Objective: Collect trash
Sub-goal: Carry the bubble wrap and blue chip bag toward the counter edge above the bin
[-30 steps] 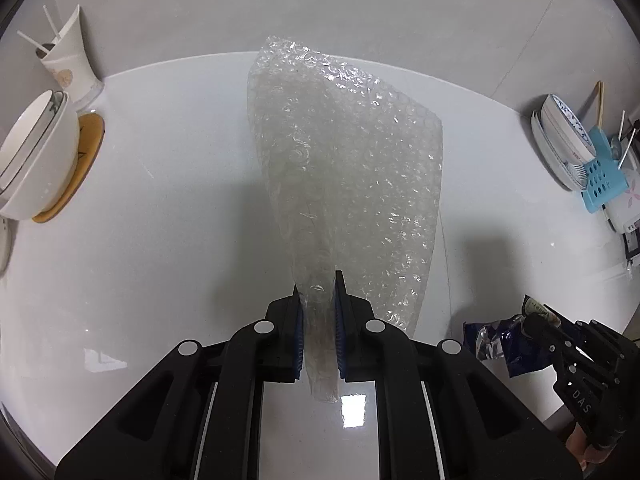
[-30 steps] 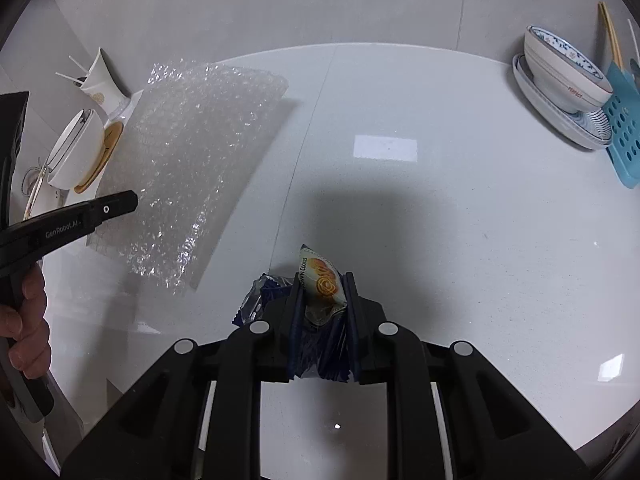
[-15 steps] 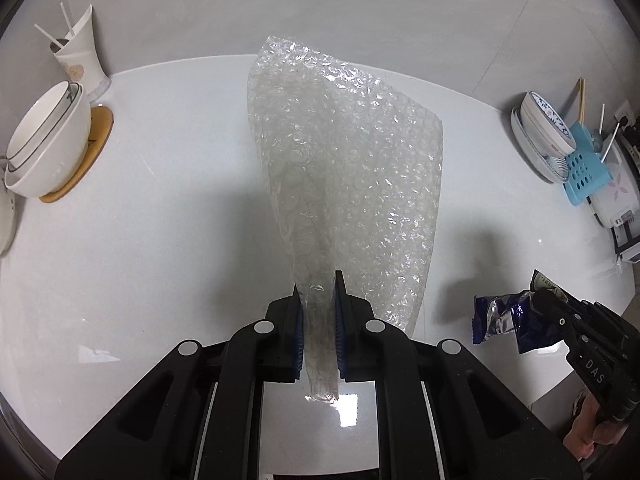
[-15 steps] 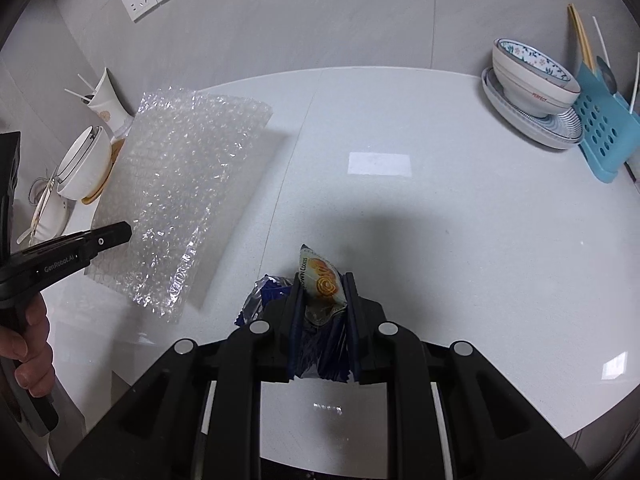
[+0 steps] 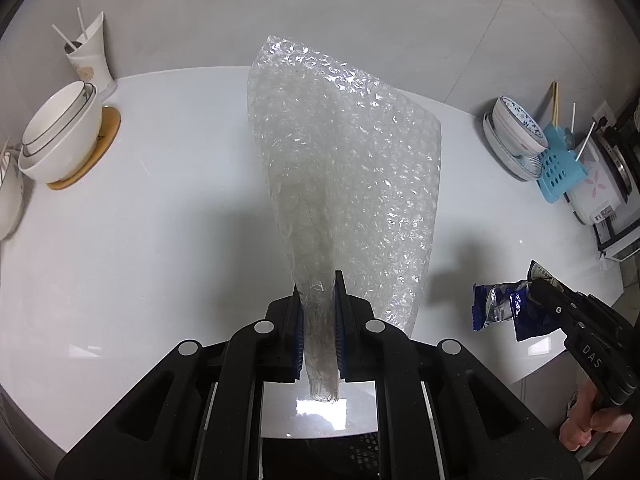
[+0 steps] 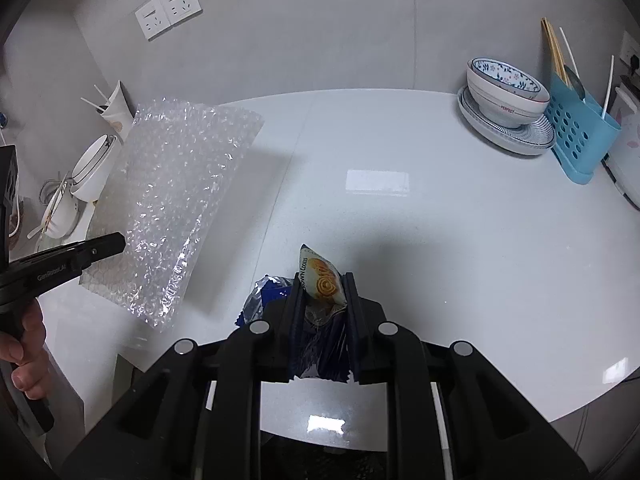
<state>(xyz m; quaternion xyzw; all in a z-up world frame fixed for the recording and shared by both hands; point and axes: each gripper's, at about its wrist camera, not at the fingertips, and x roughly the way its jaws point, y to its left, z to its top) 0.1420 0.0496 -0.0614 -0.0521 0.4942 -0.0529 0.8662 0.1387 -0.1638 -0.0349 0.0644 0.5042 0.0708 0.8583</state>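
In the left wrist view, the left gripper pinches a bubble wrap sheet, held clear above the white table. In the right wrist view, the right gripper clamps a wrapper above the table's near edge, bubble wrap at left.

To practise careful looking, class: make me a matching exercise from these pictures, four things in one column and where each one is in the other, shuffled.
Things:
1. bubble wrap
2. snack wrapper
3. patterned bowl
4. white bowls

Places:
A. on a wooden coaster
B. in the right gripper
C. on a striped plate
D. in the left gripper

Pairs: 1-D, 2-B, 3-C, 4-A
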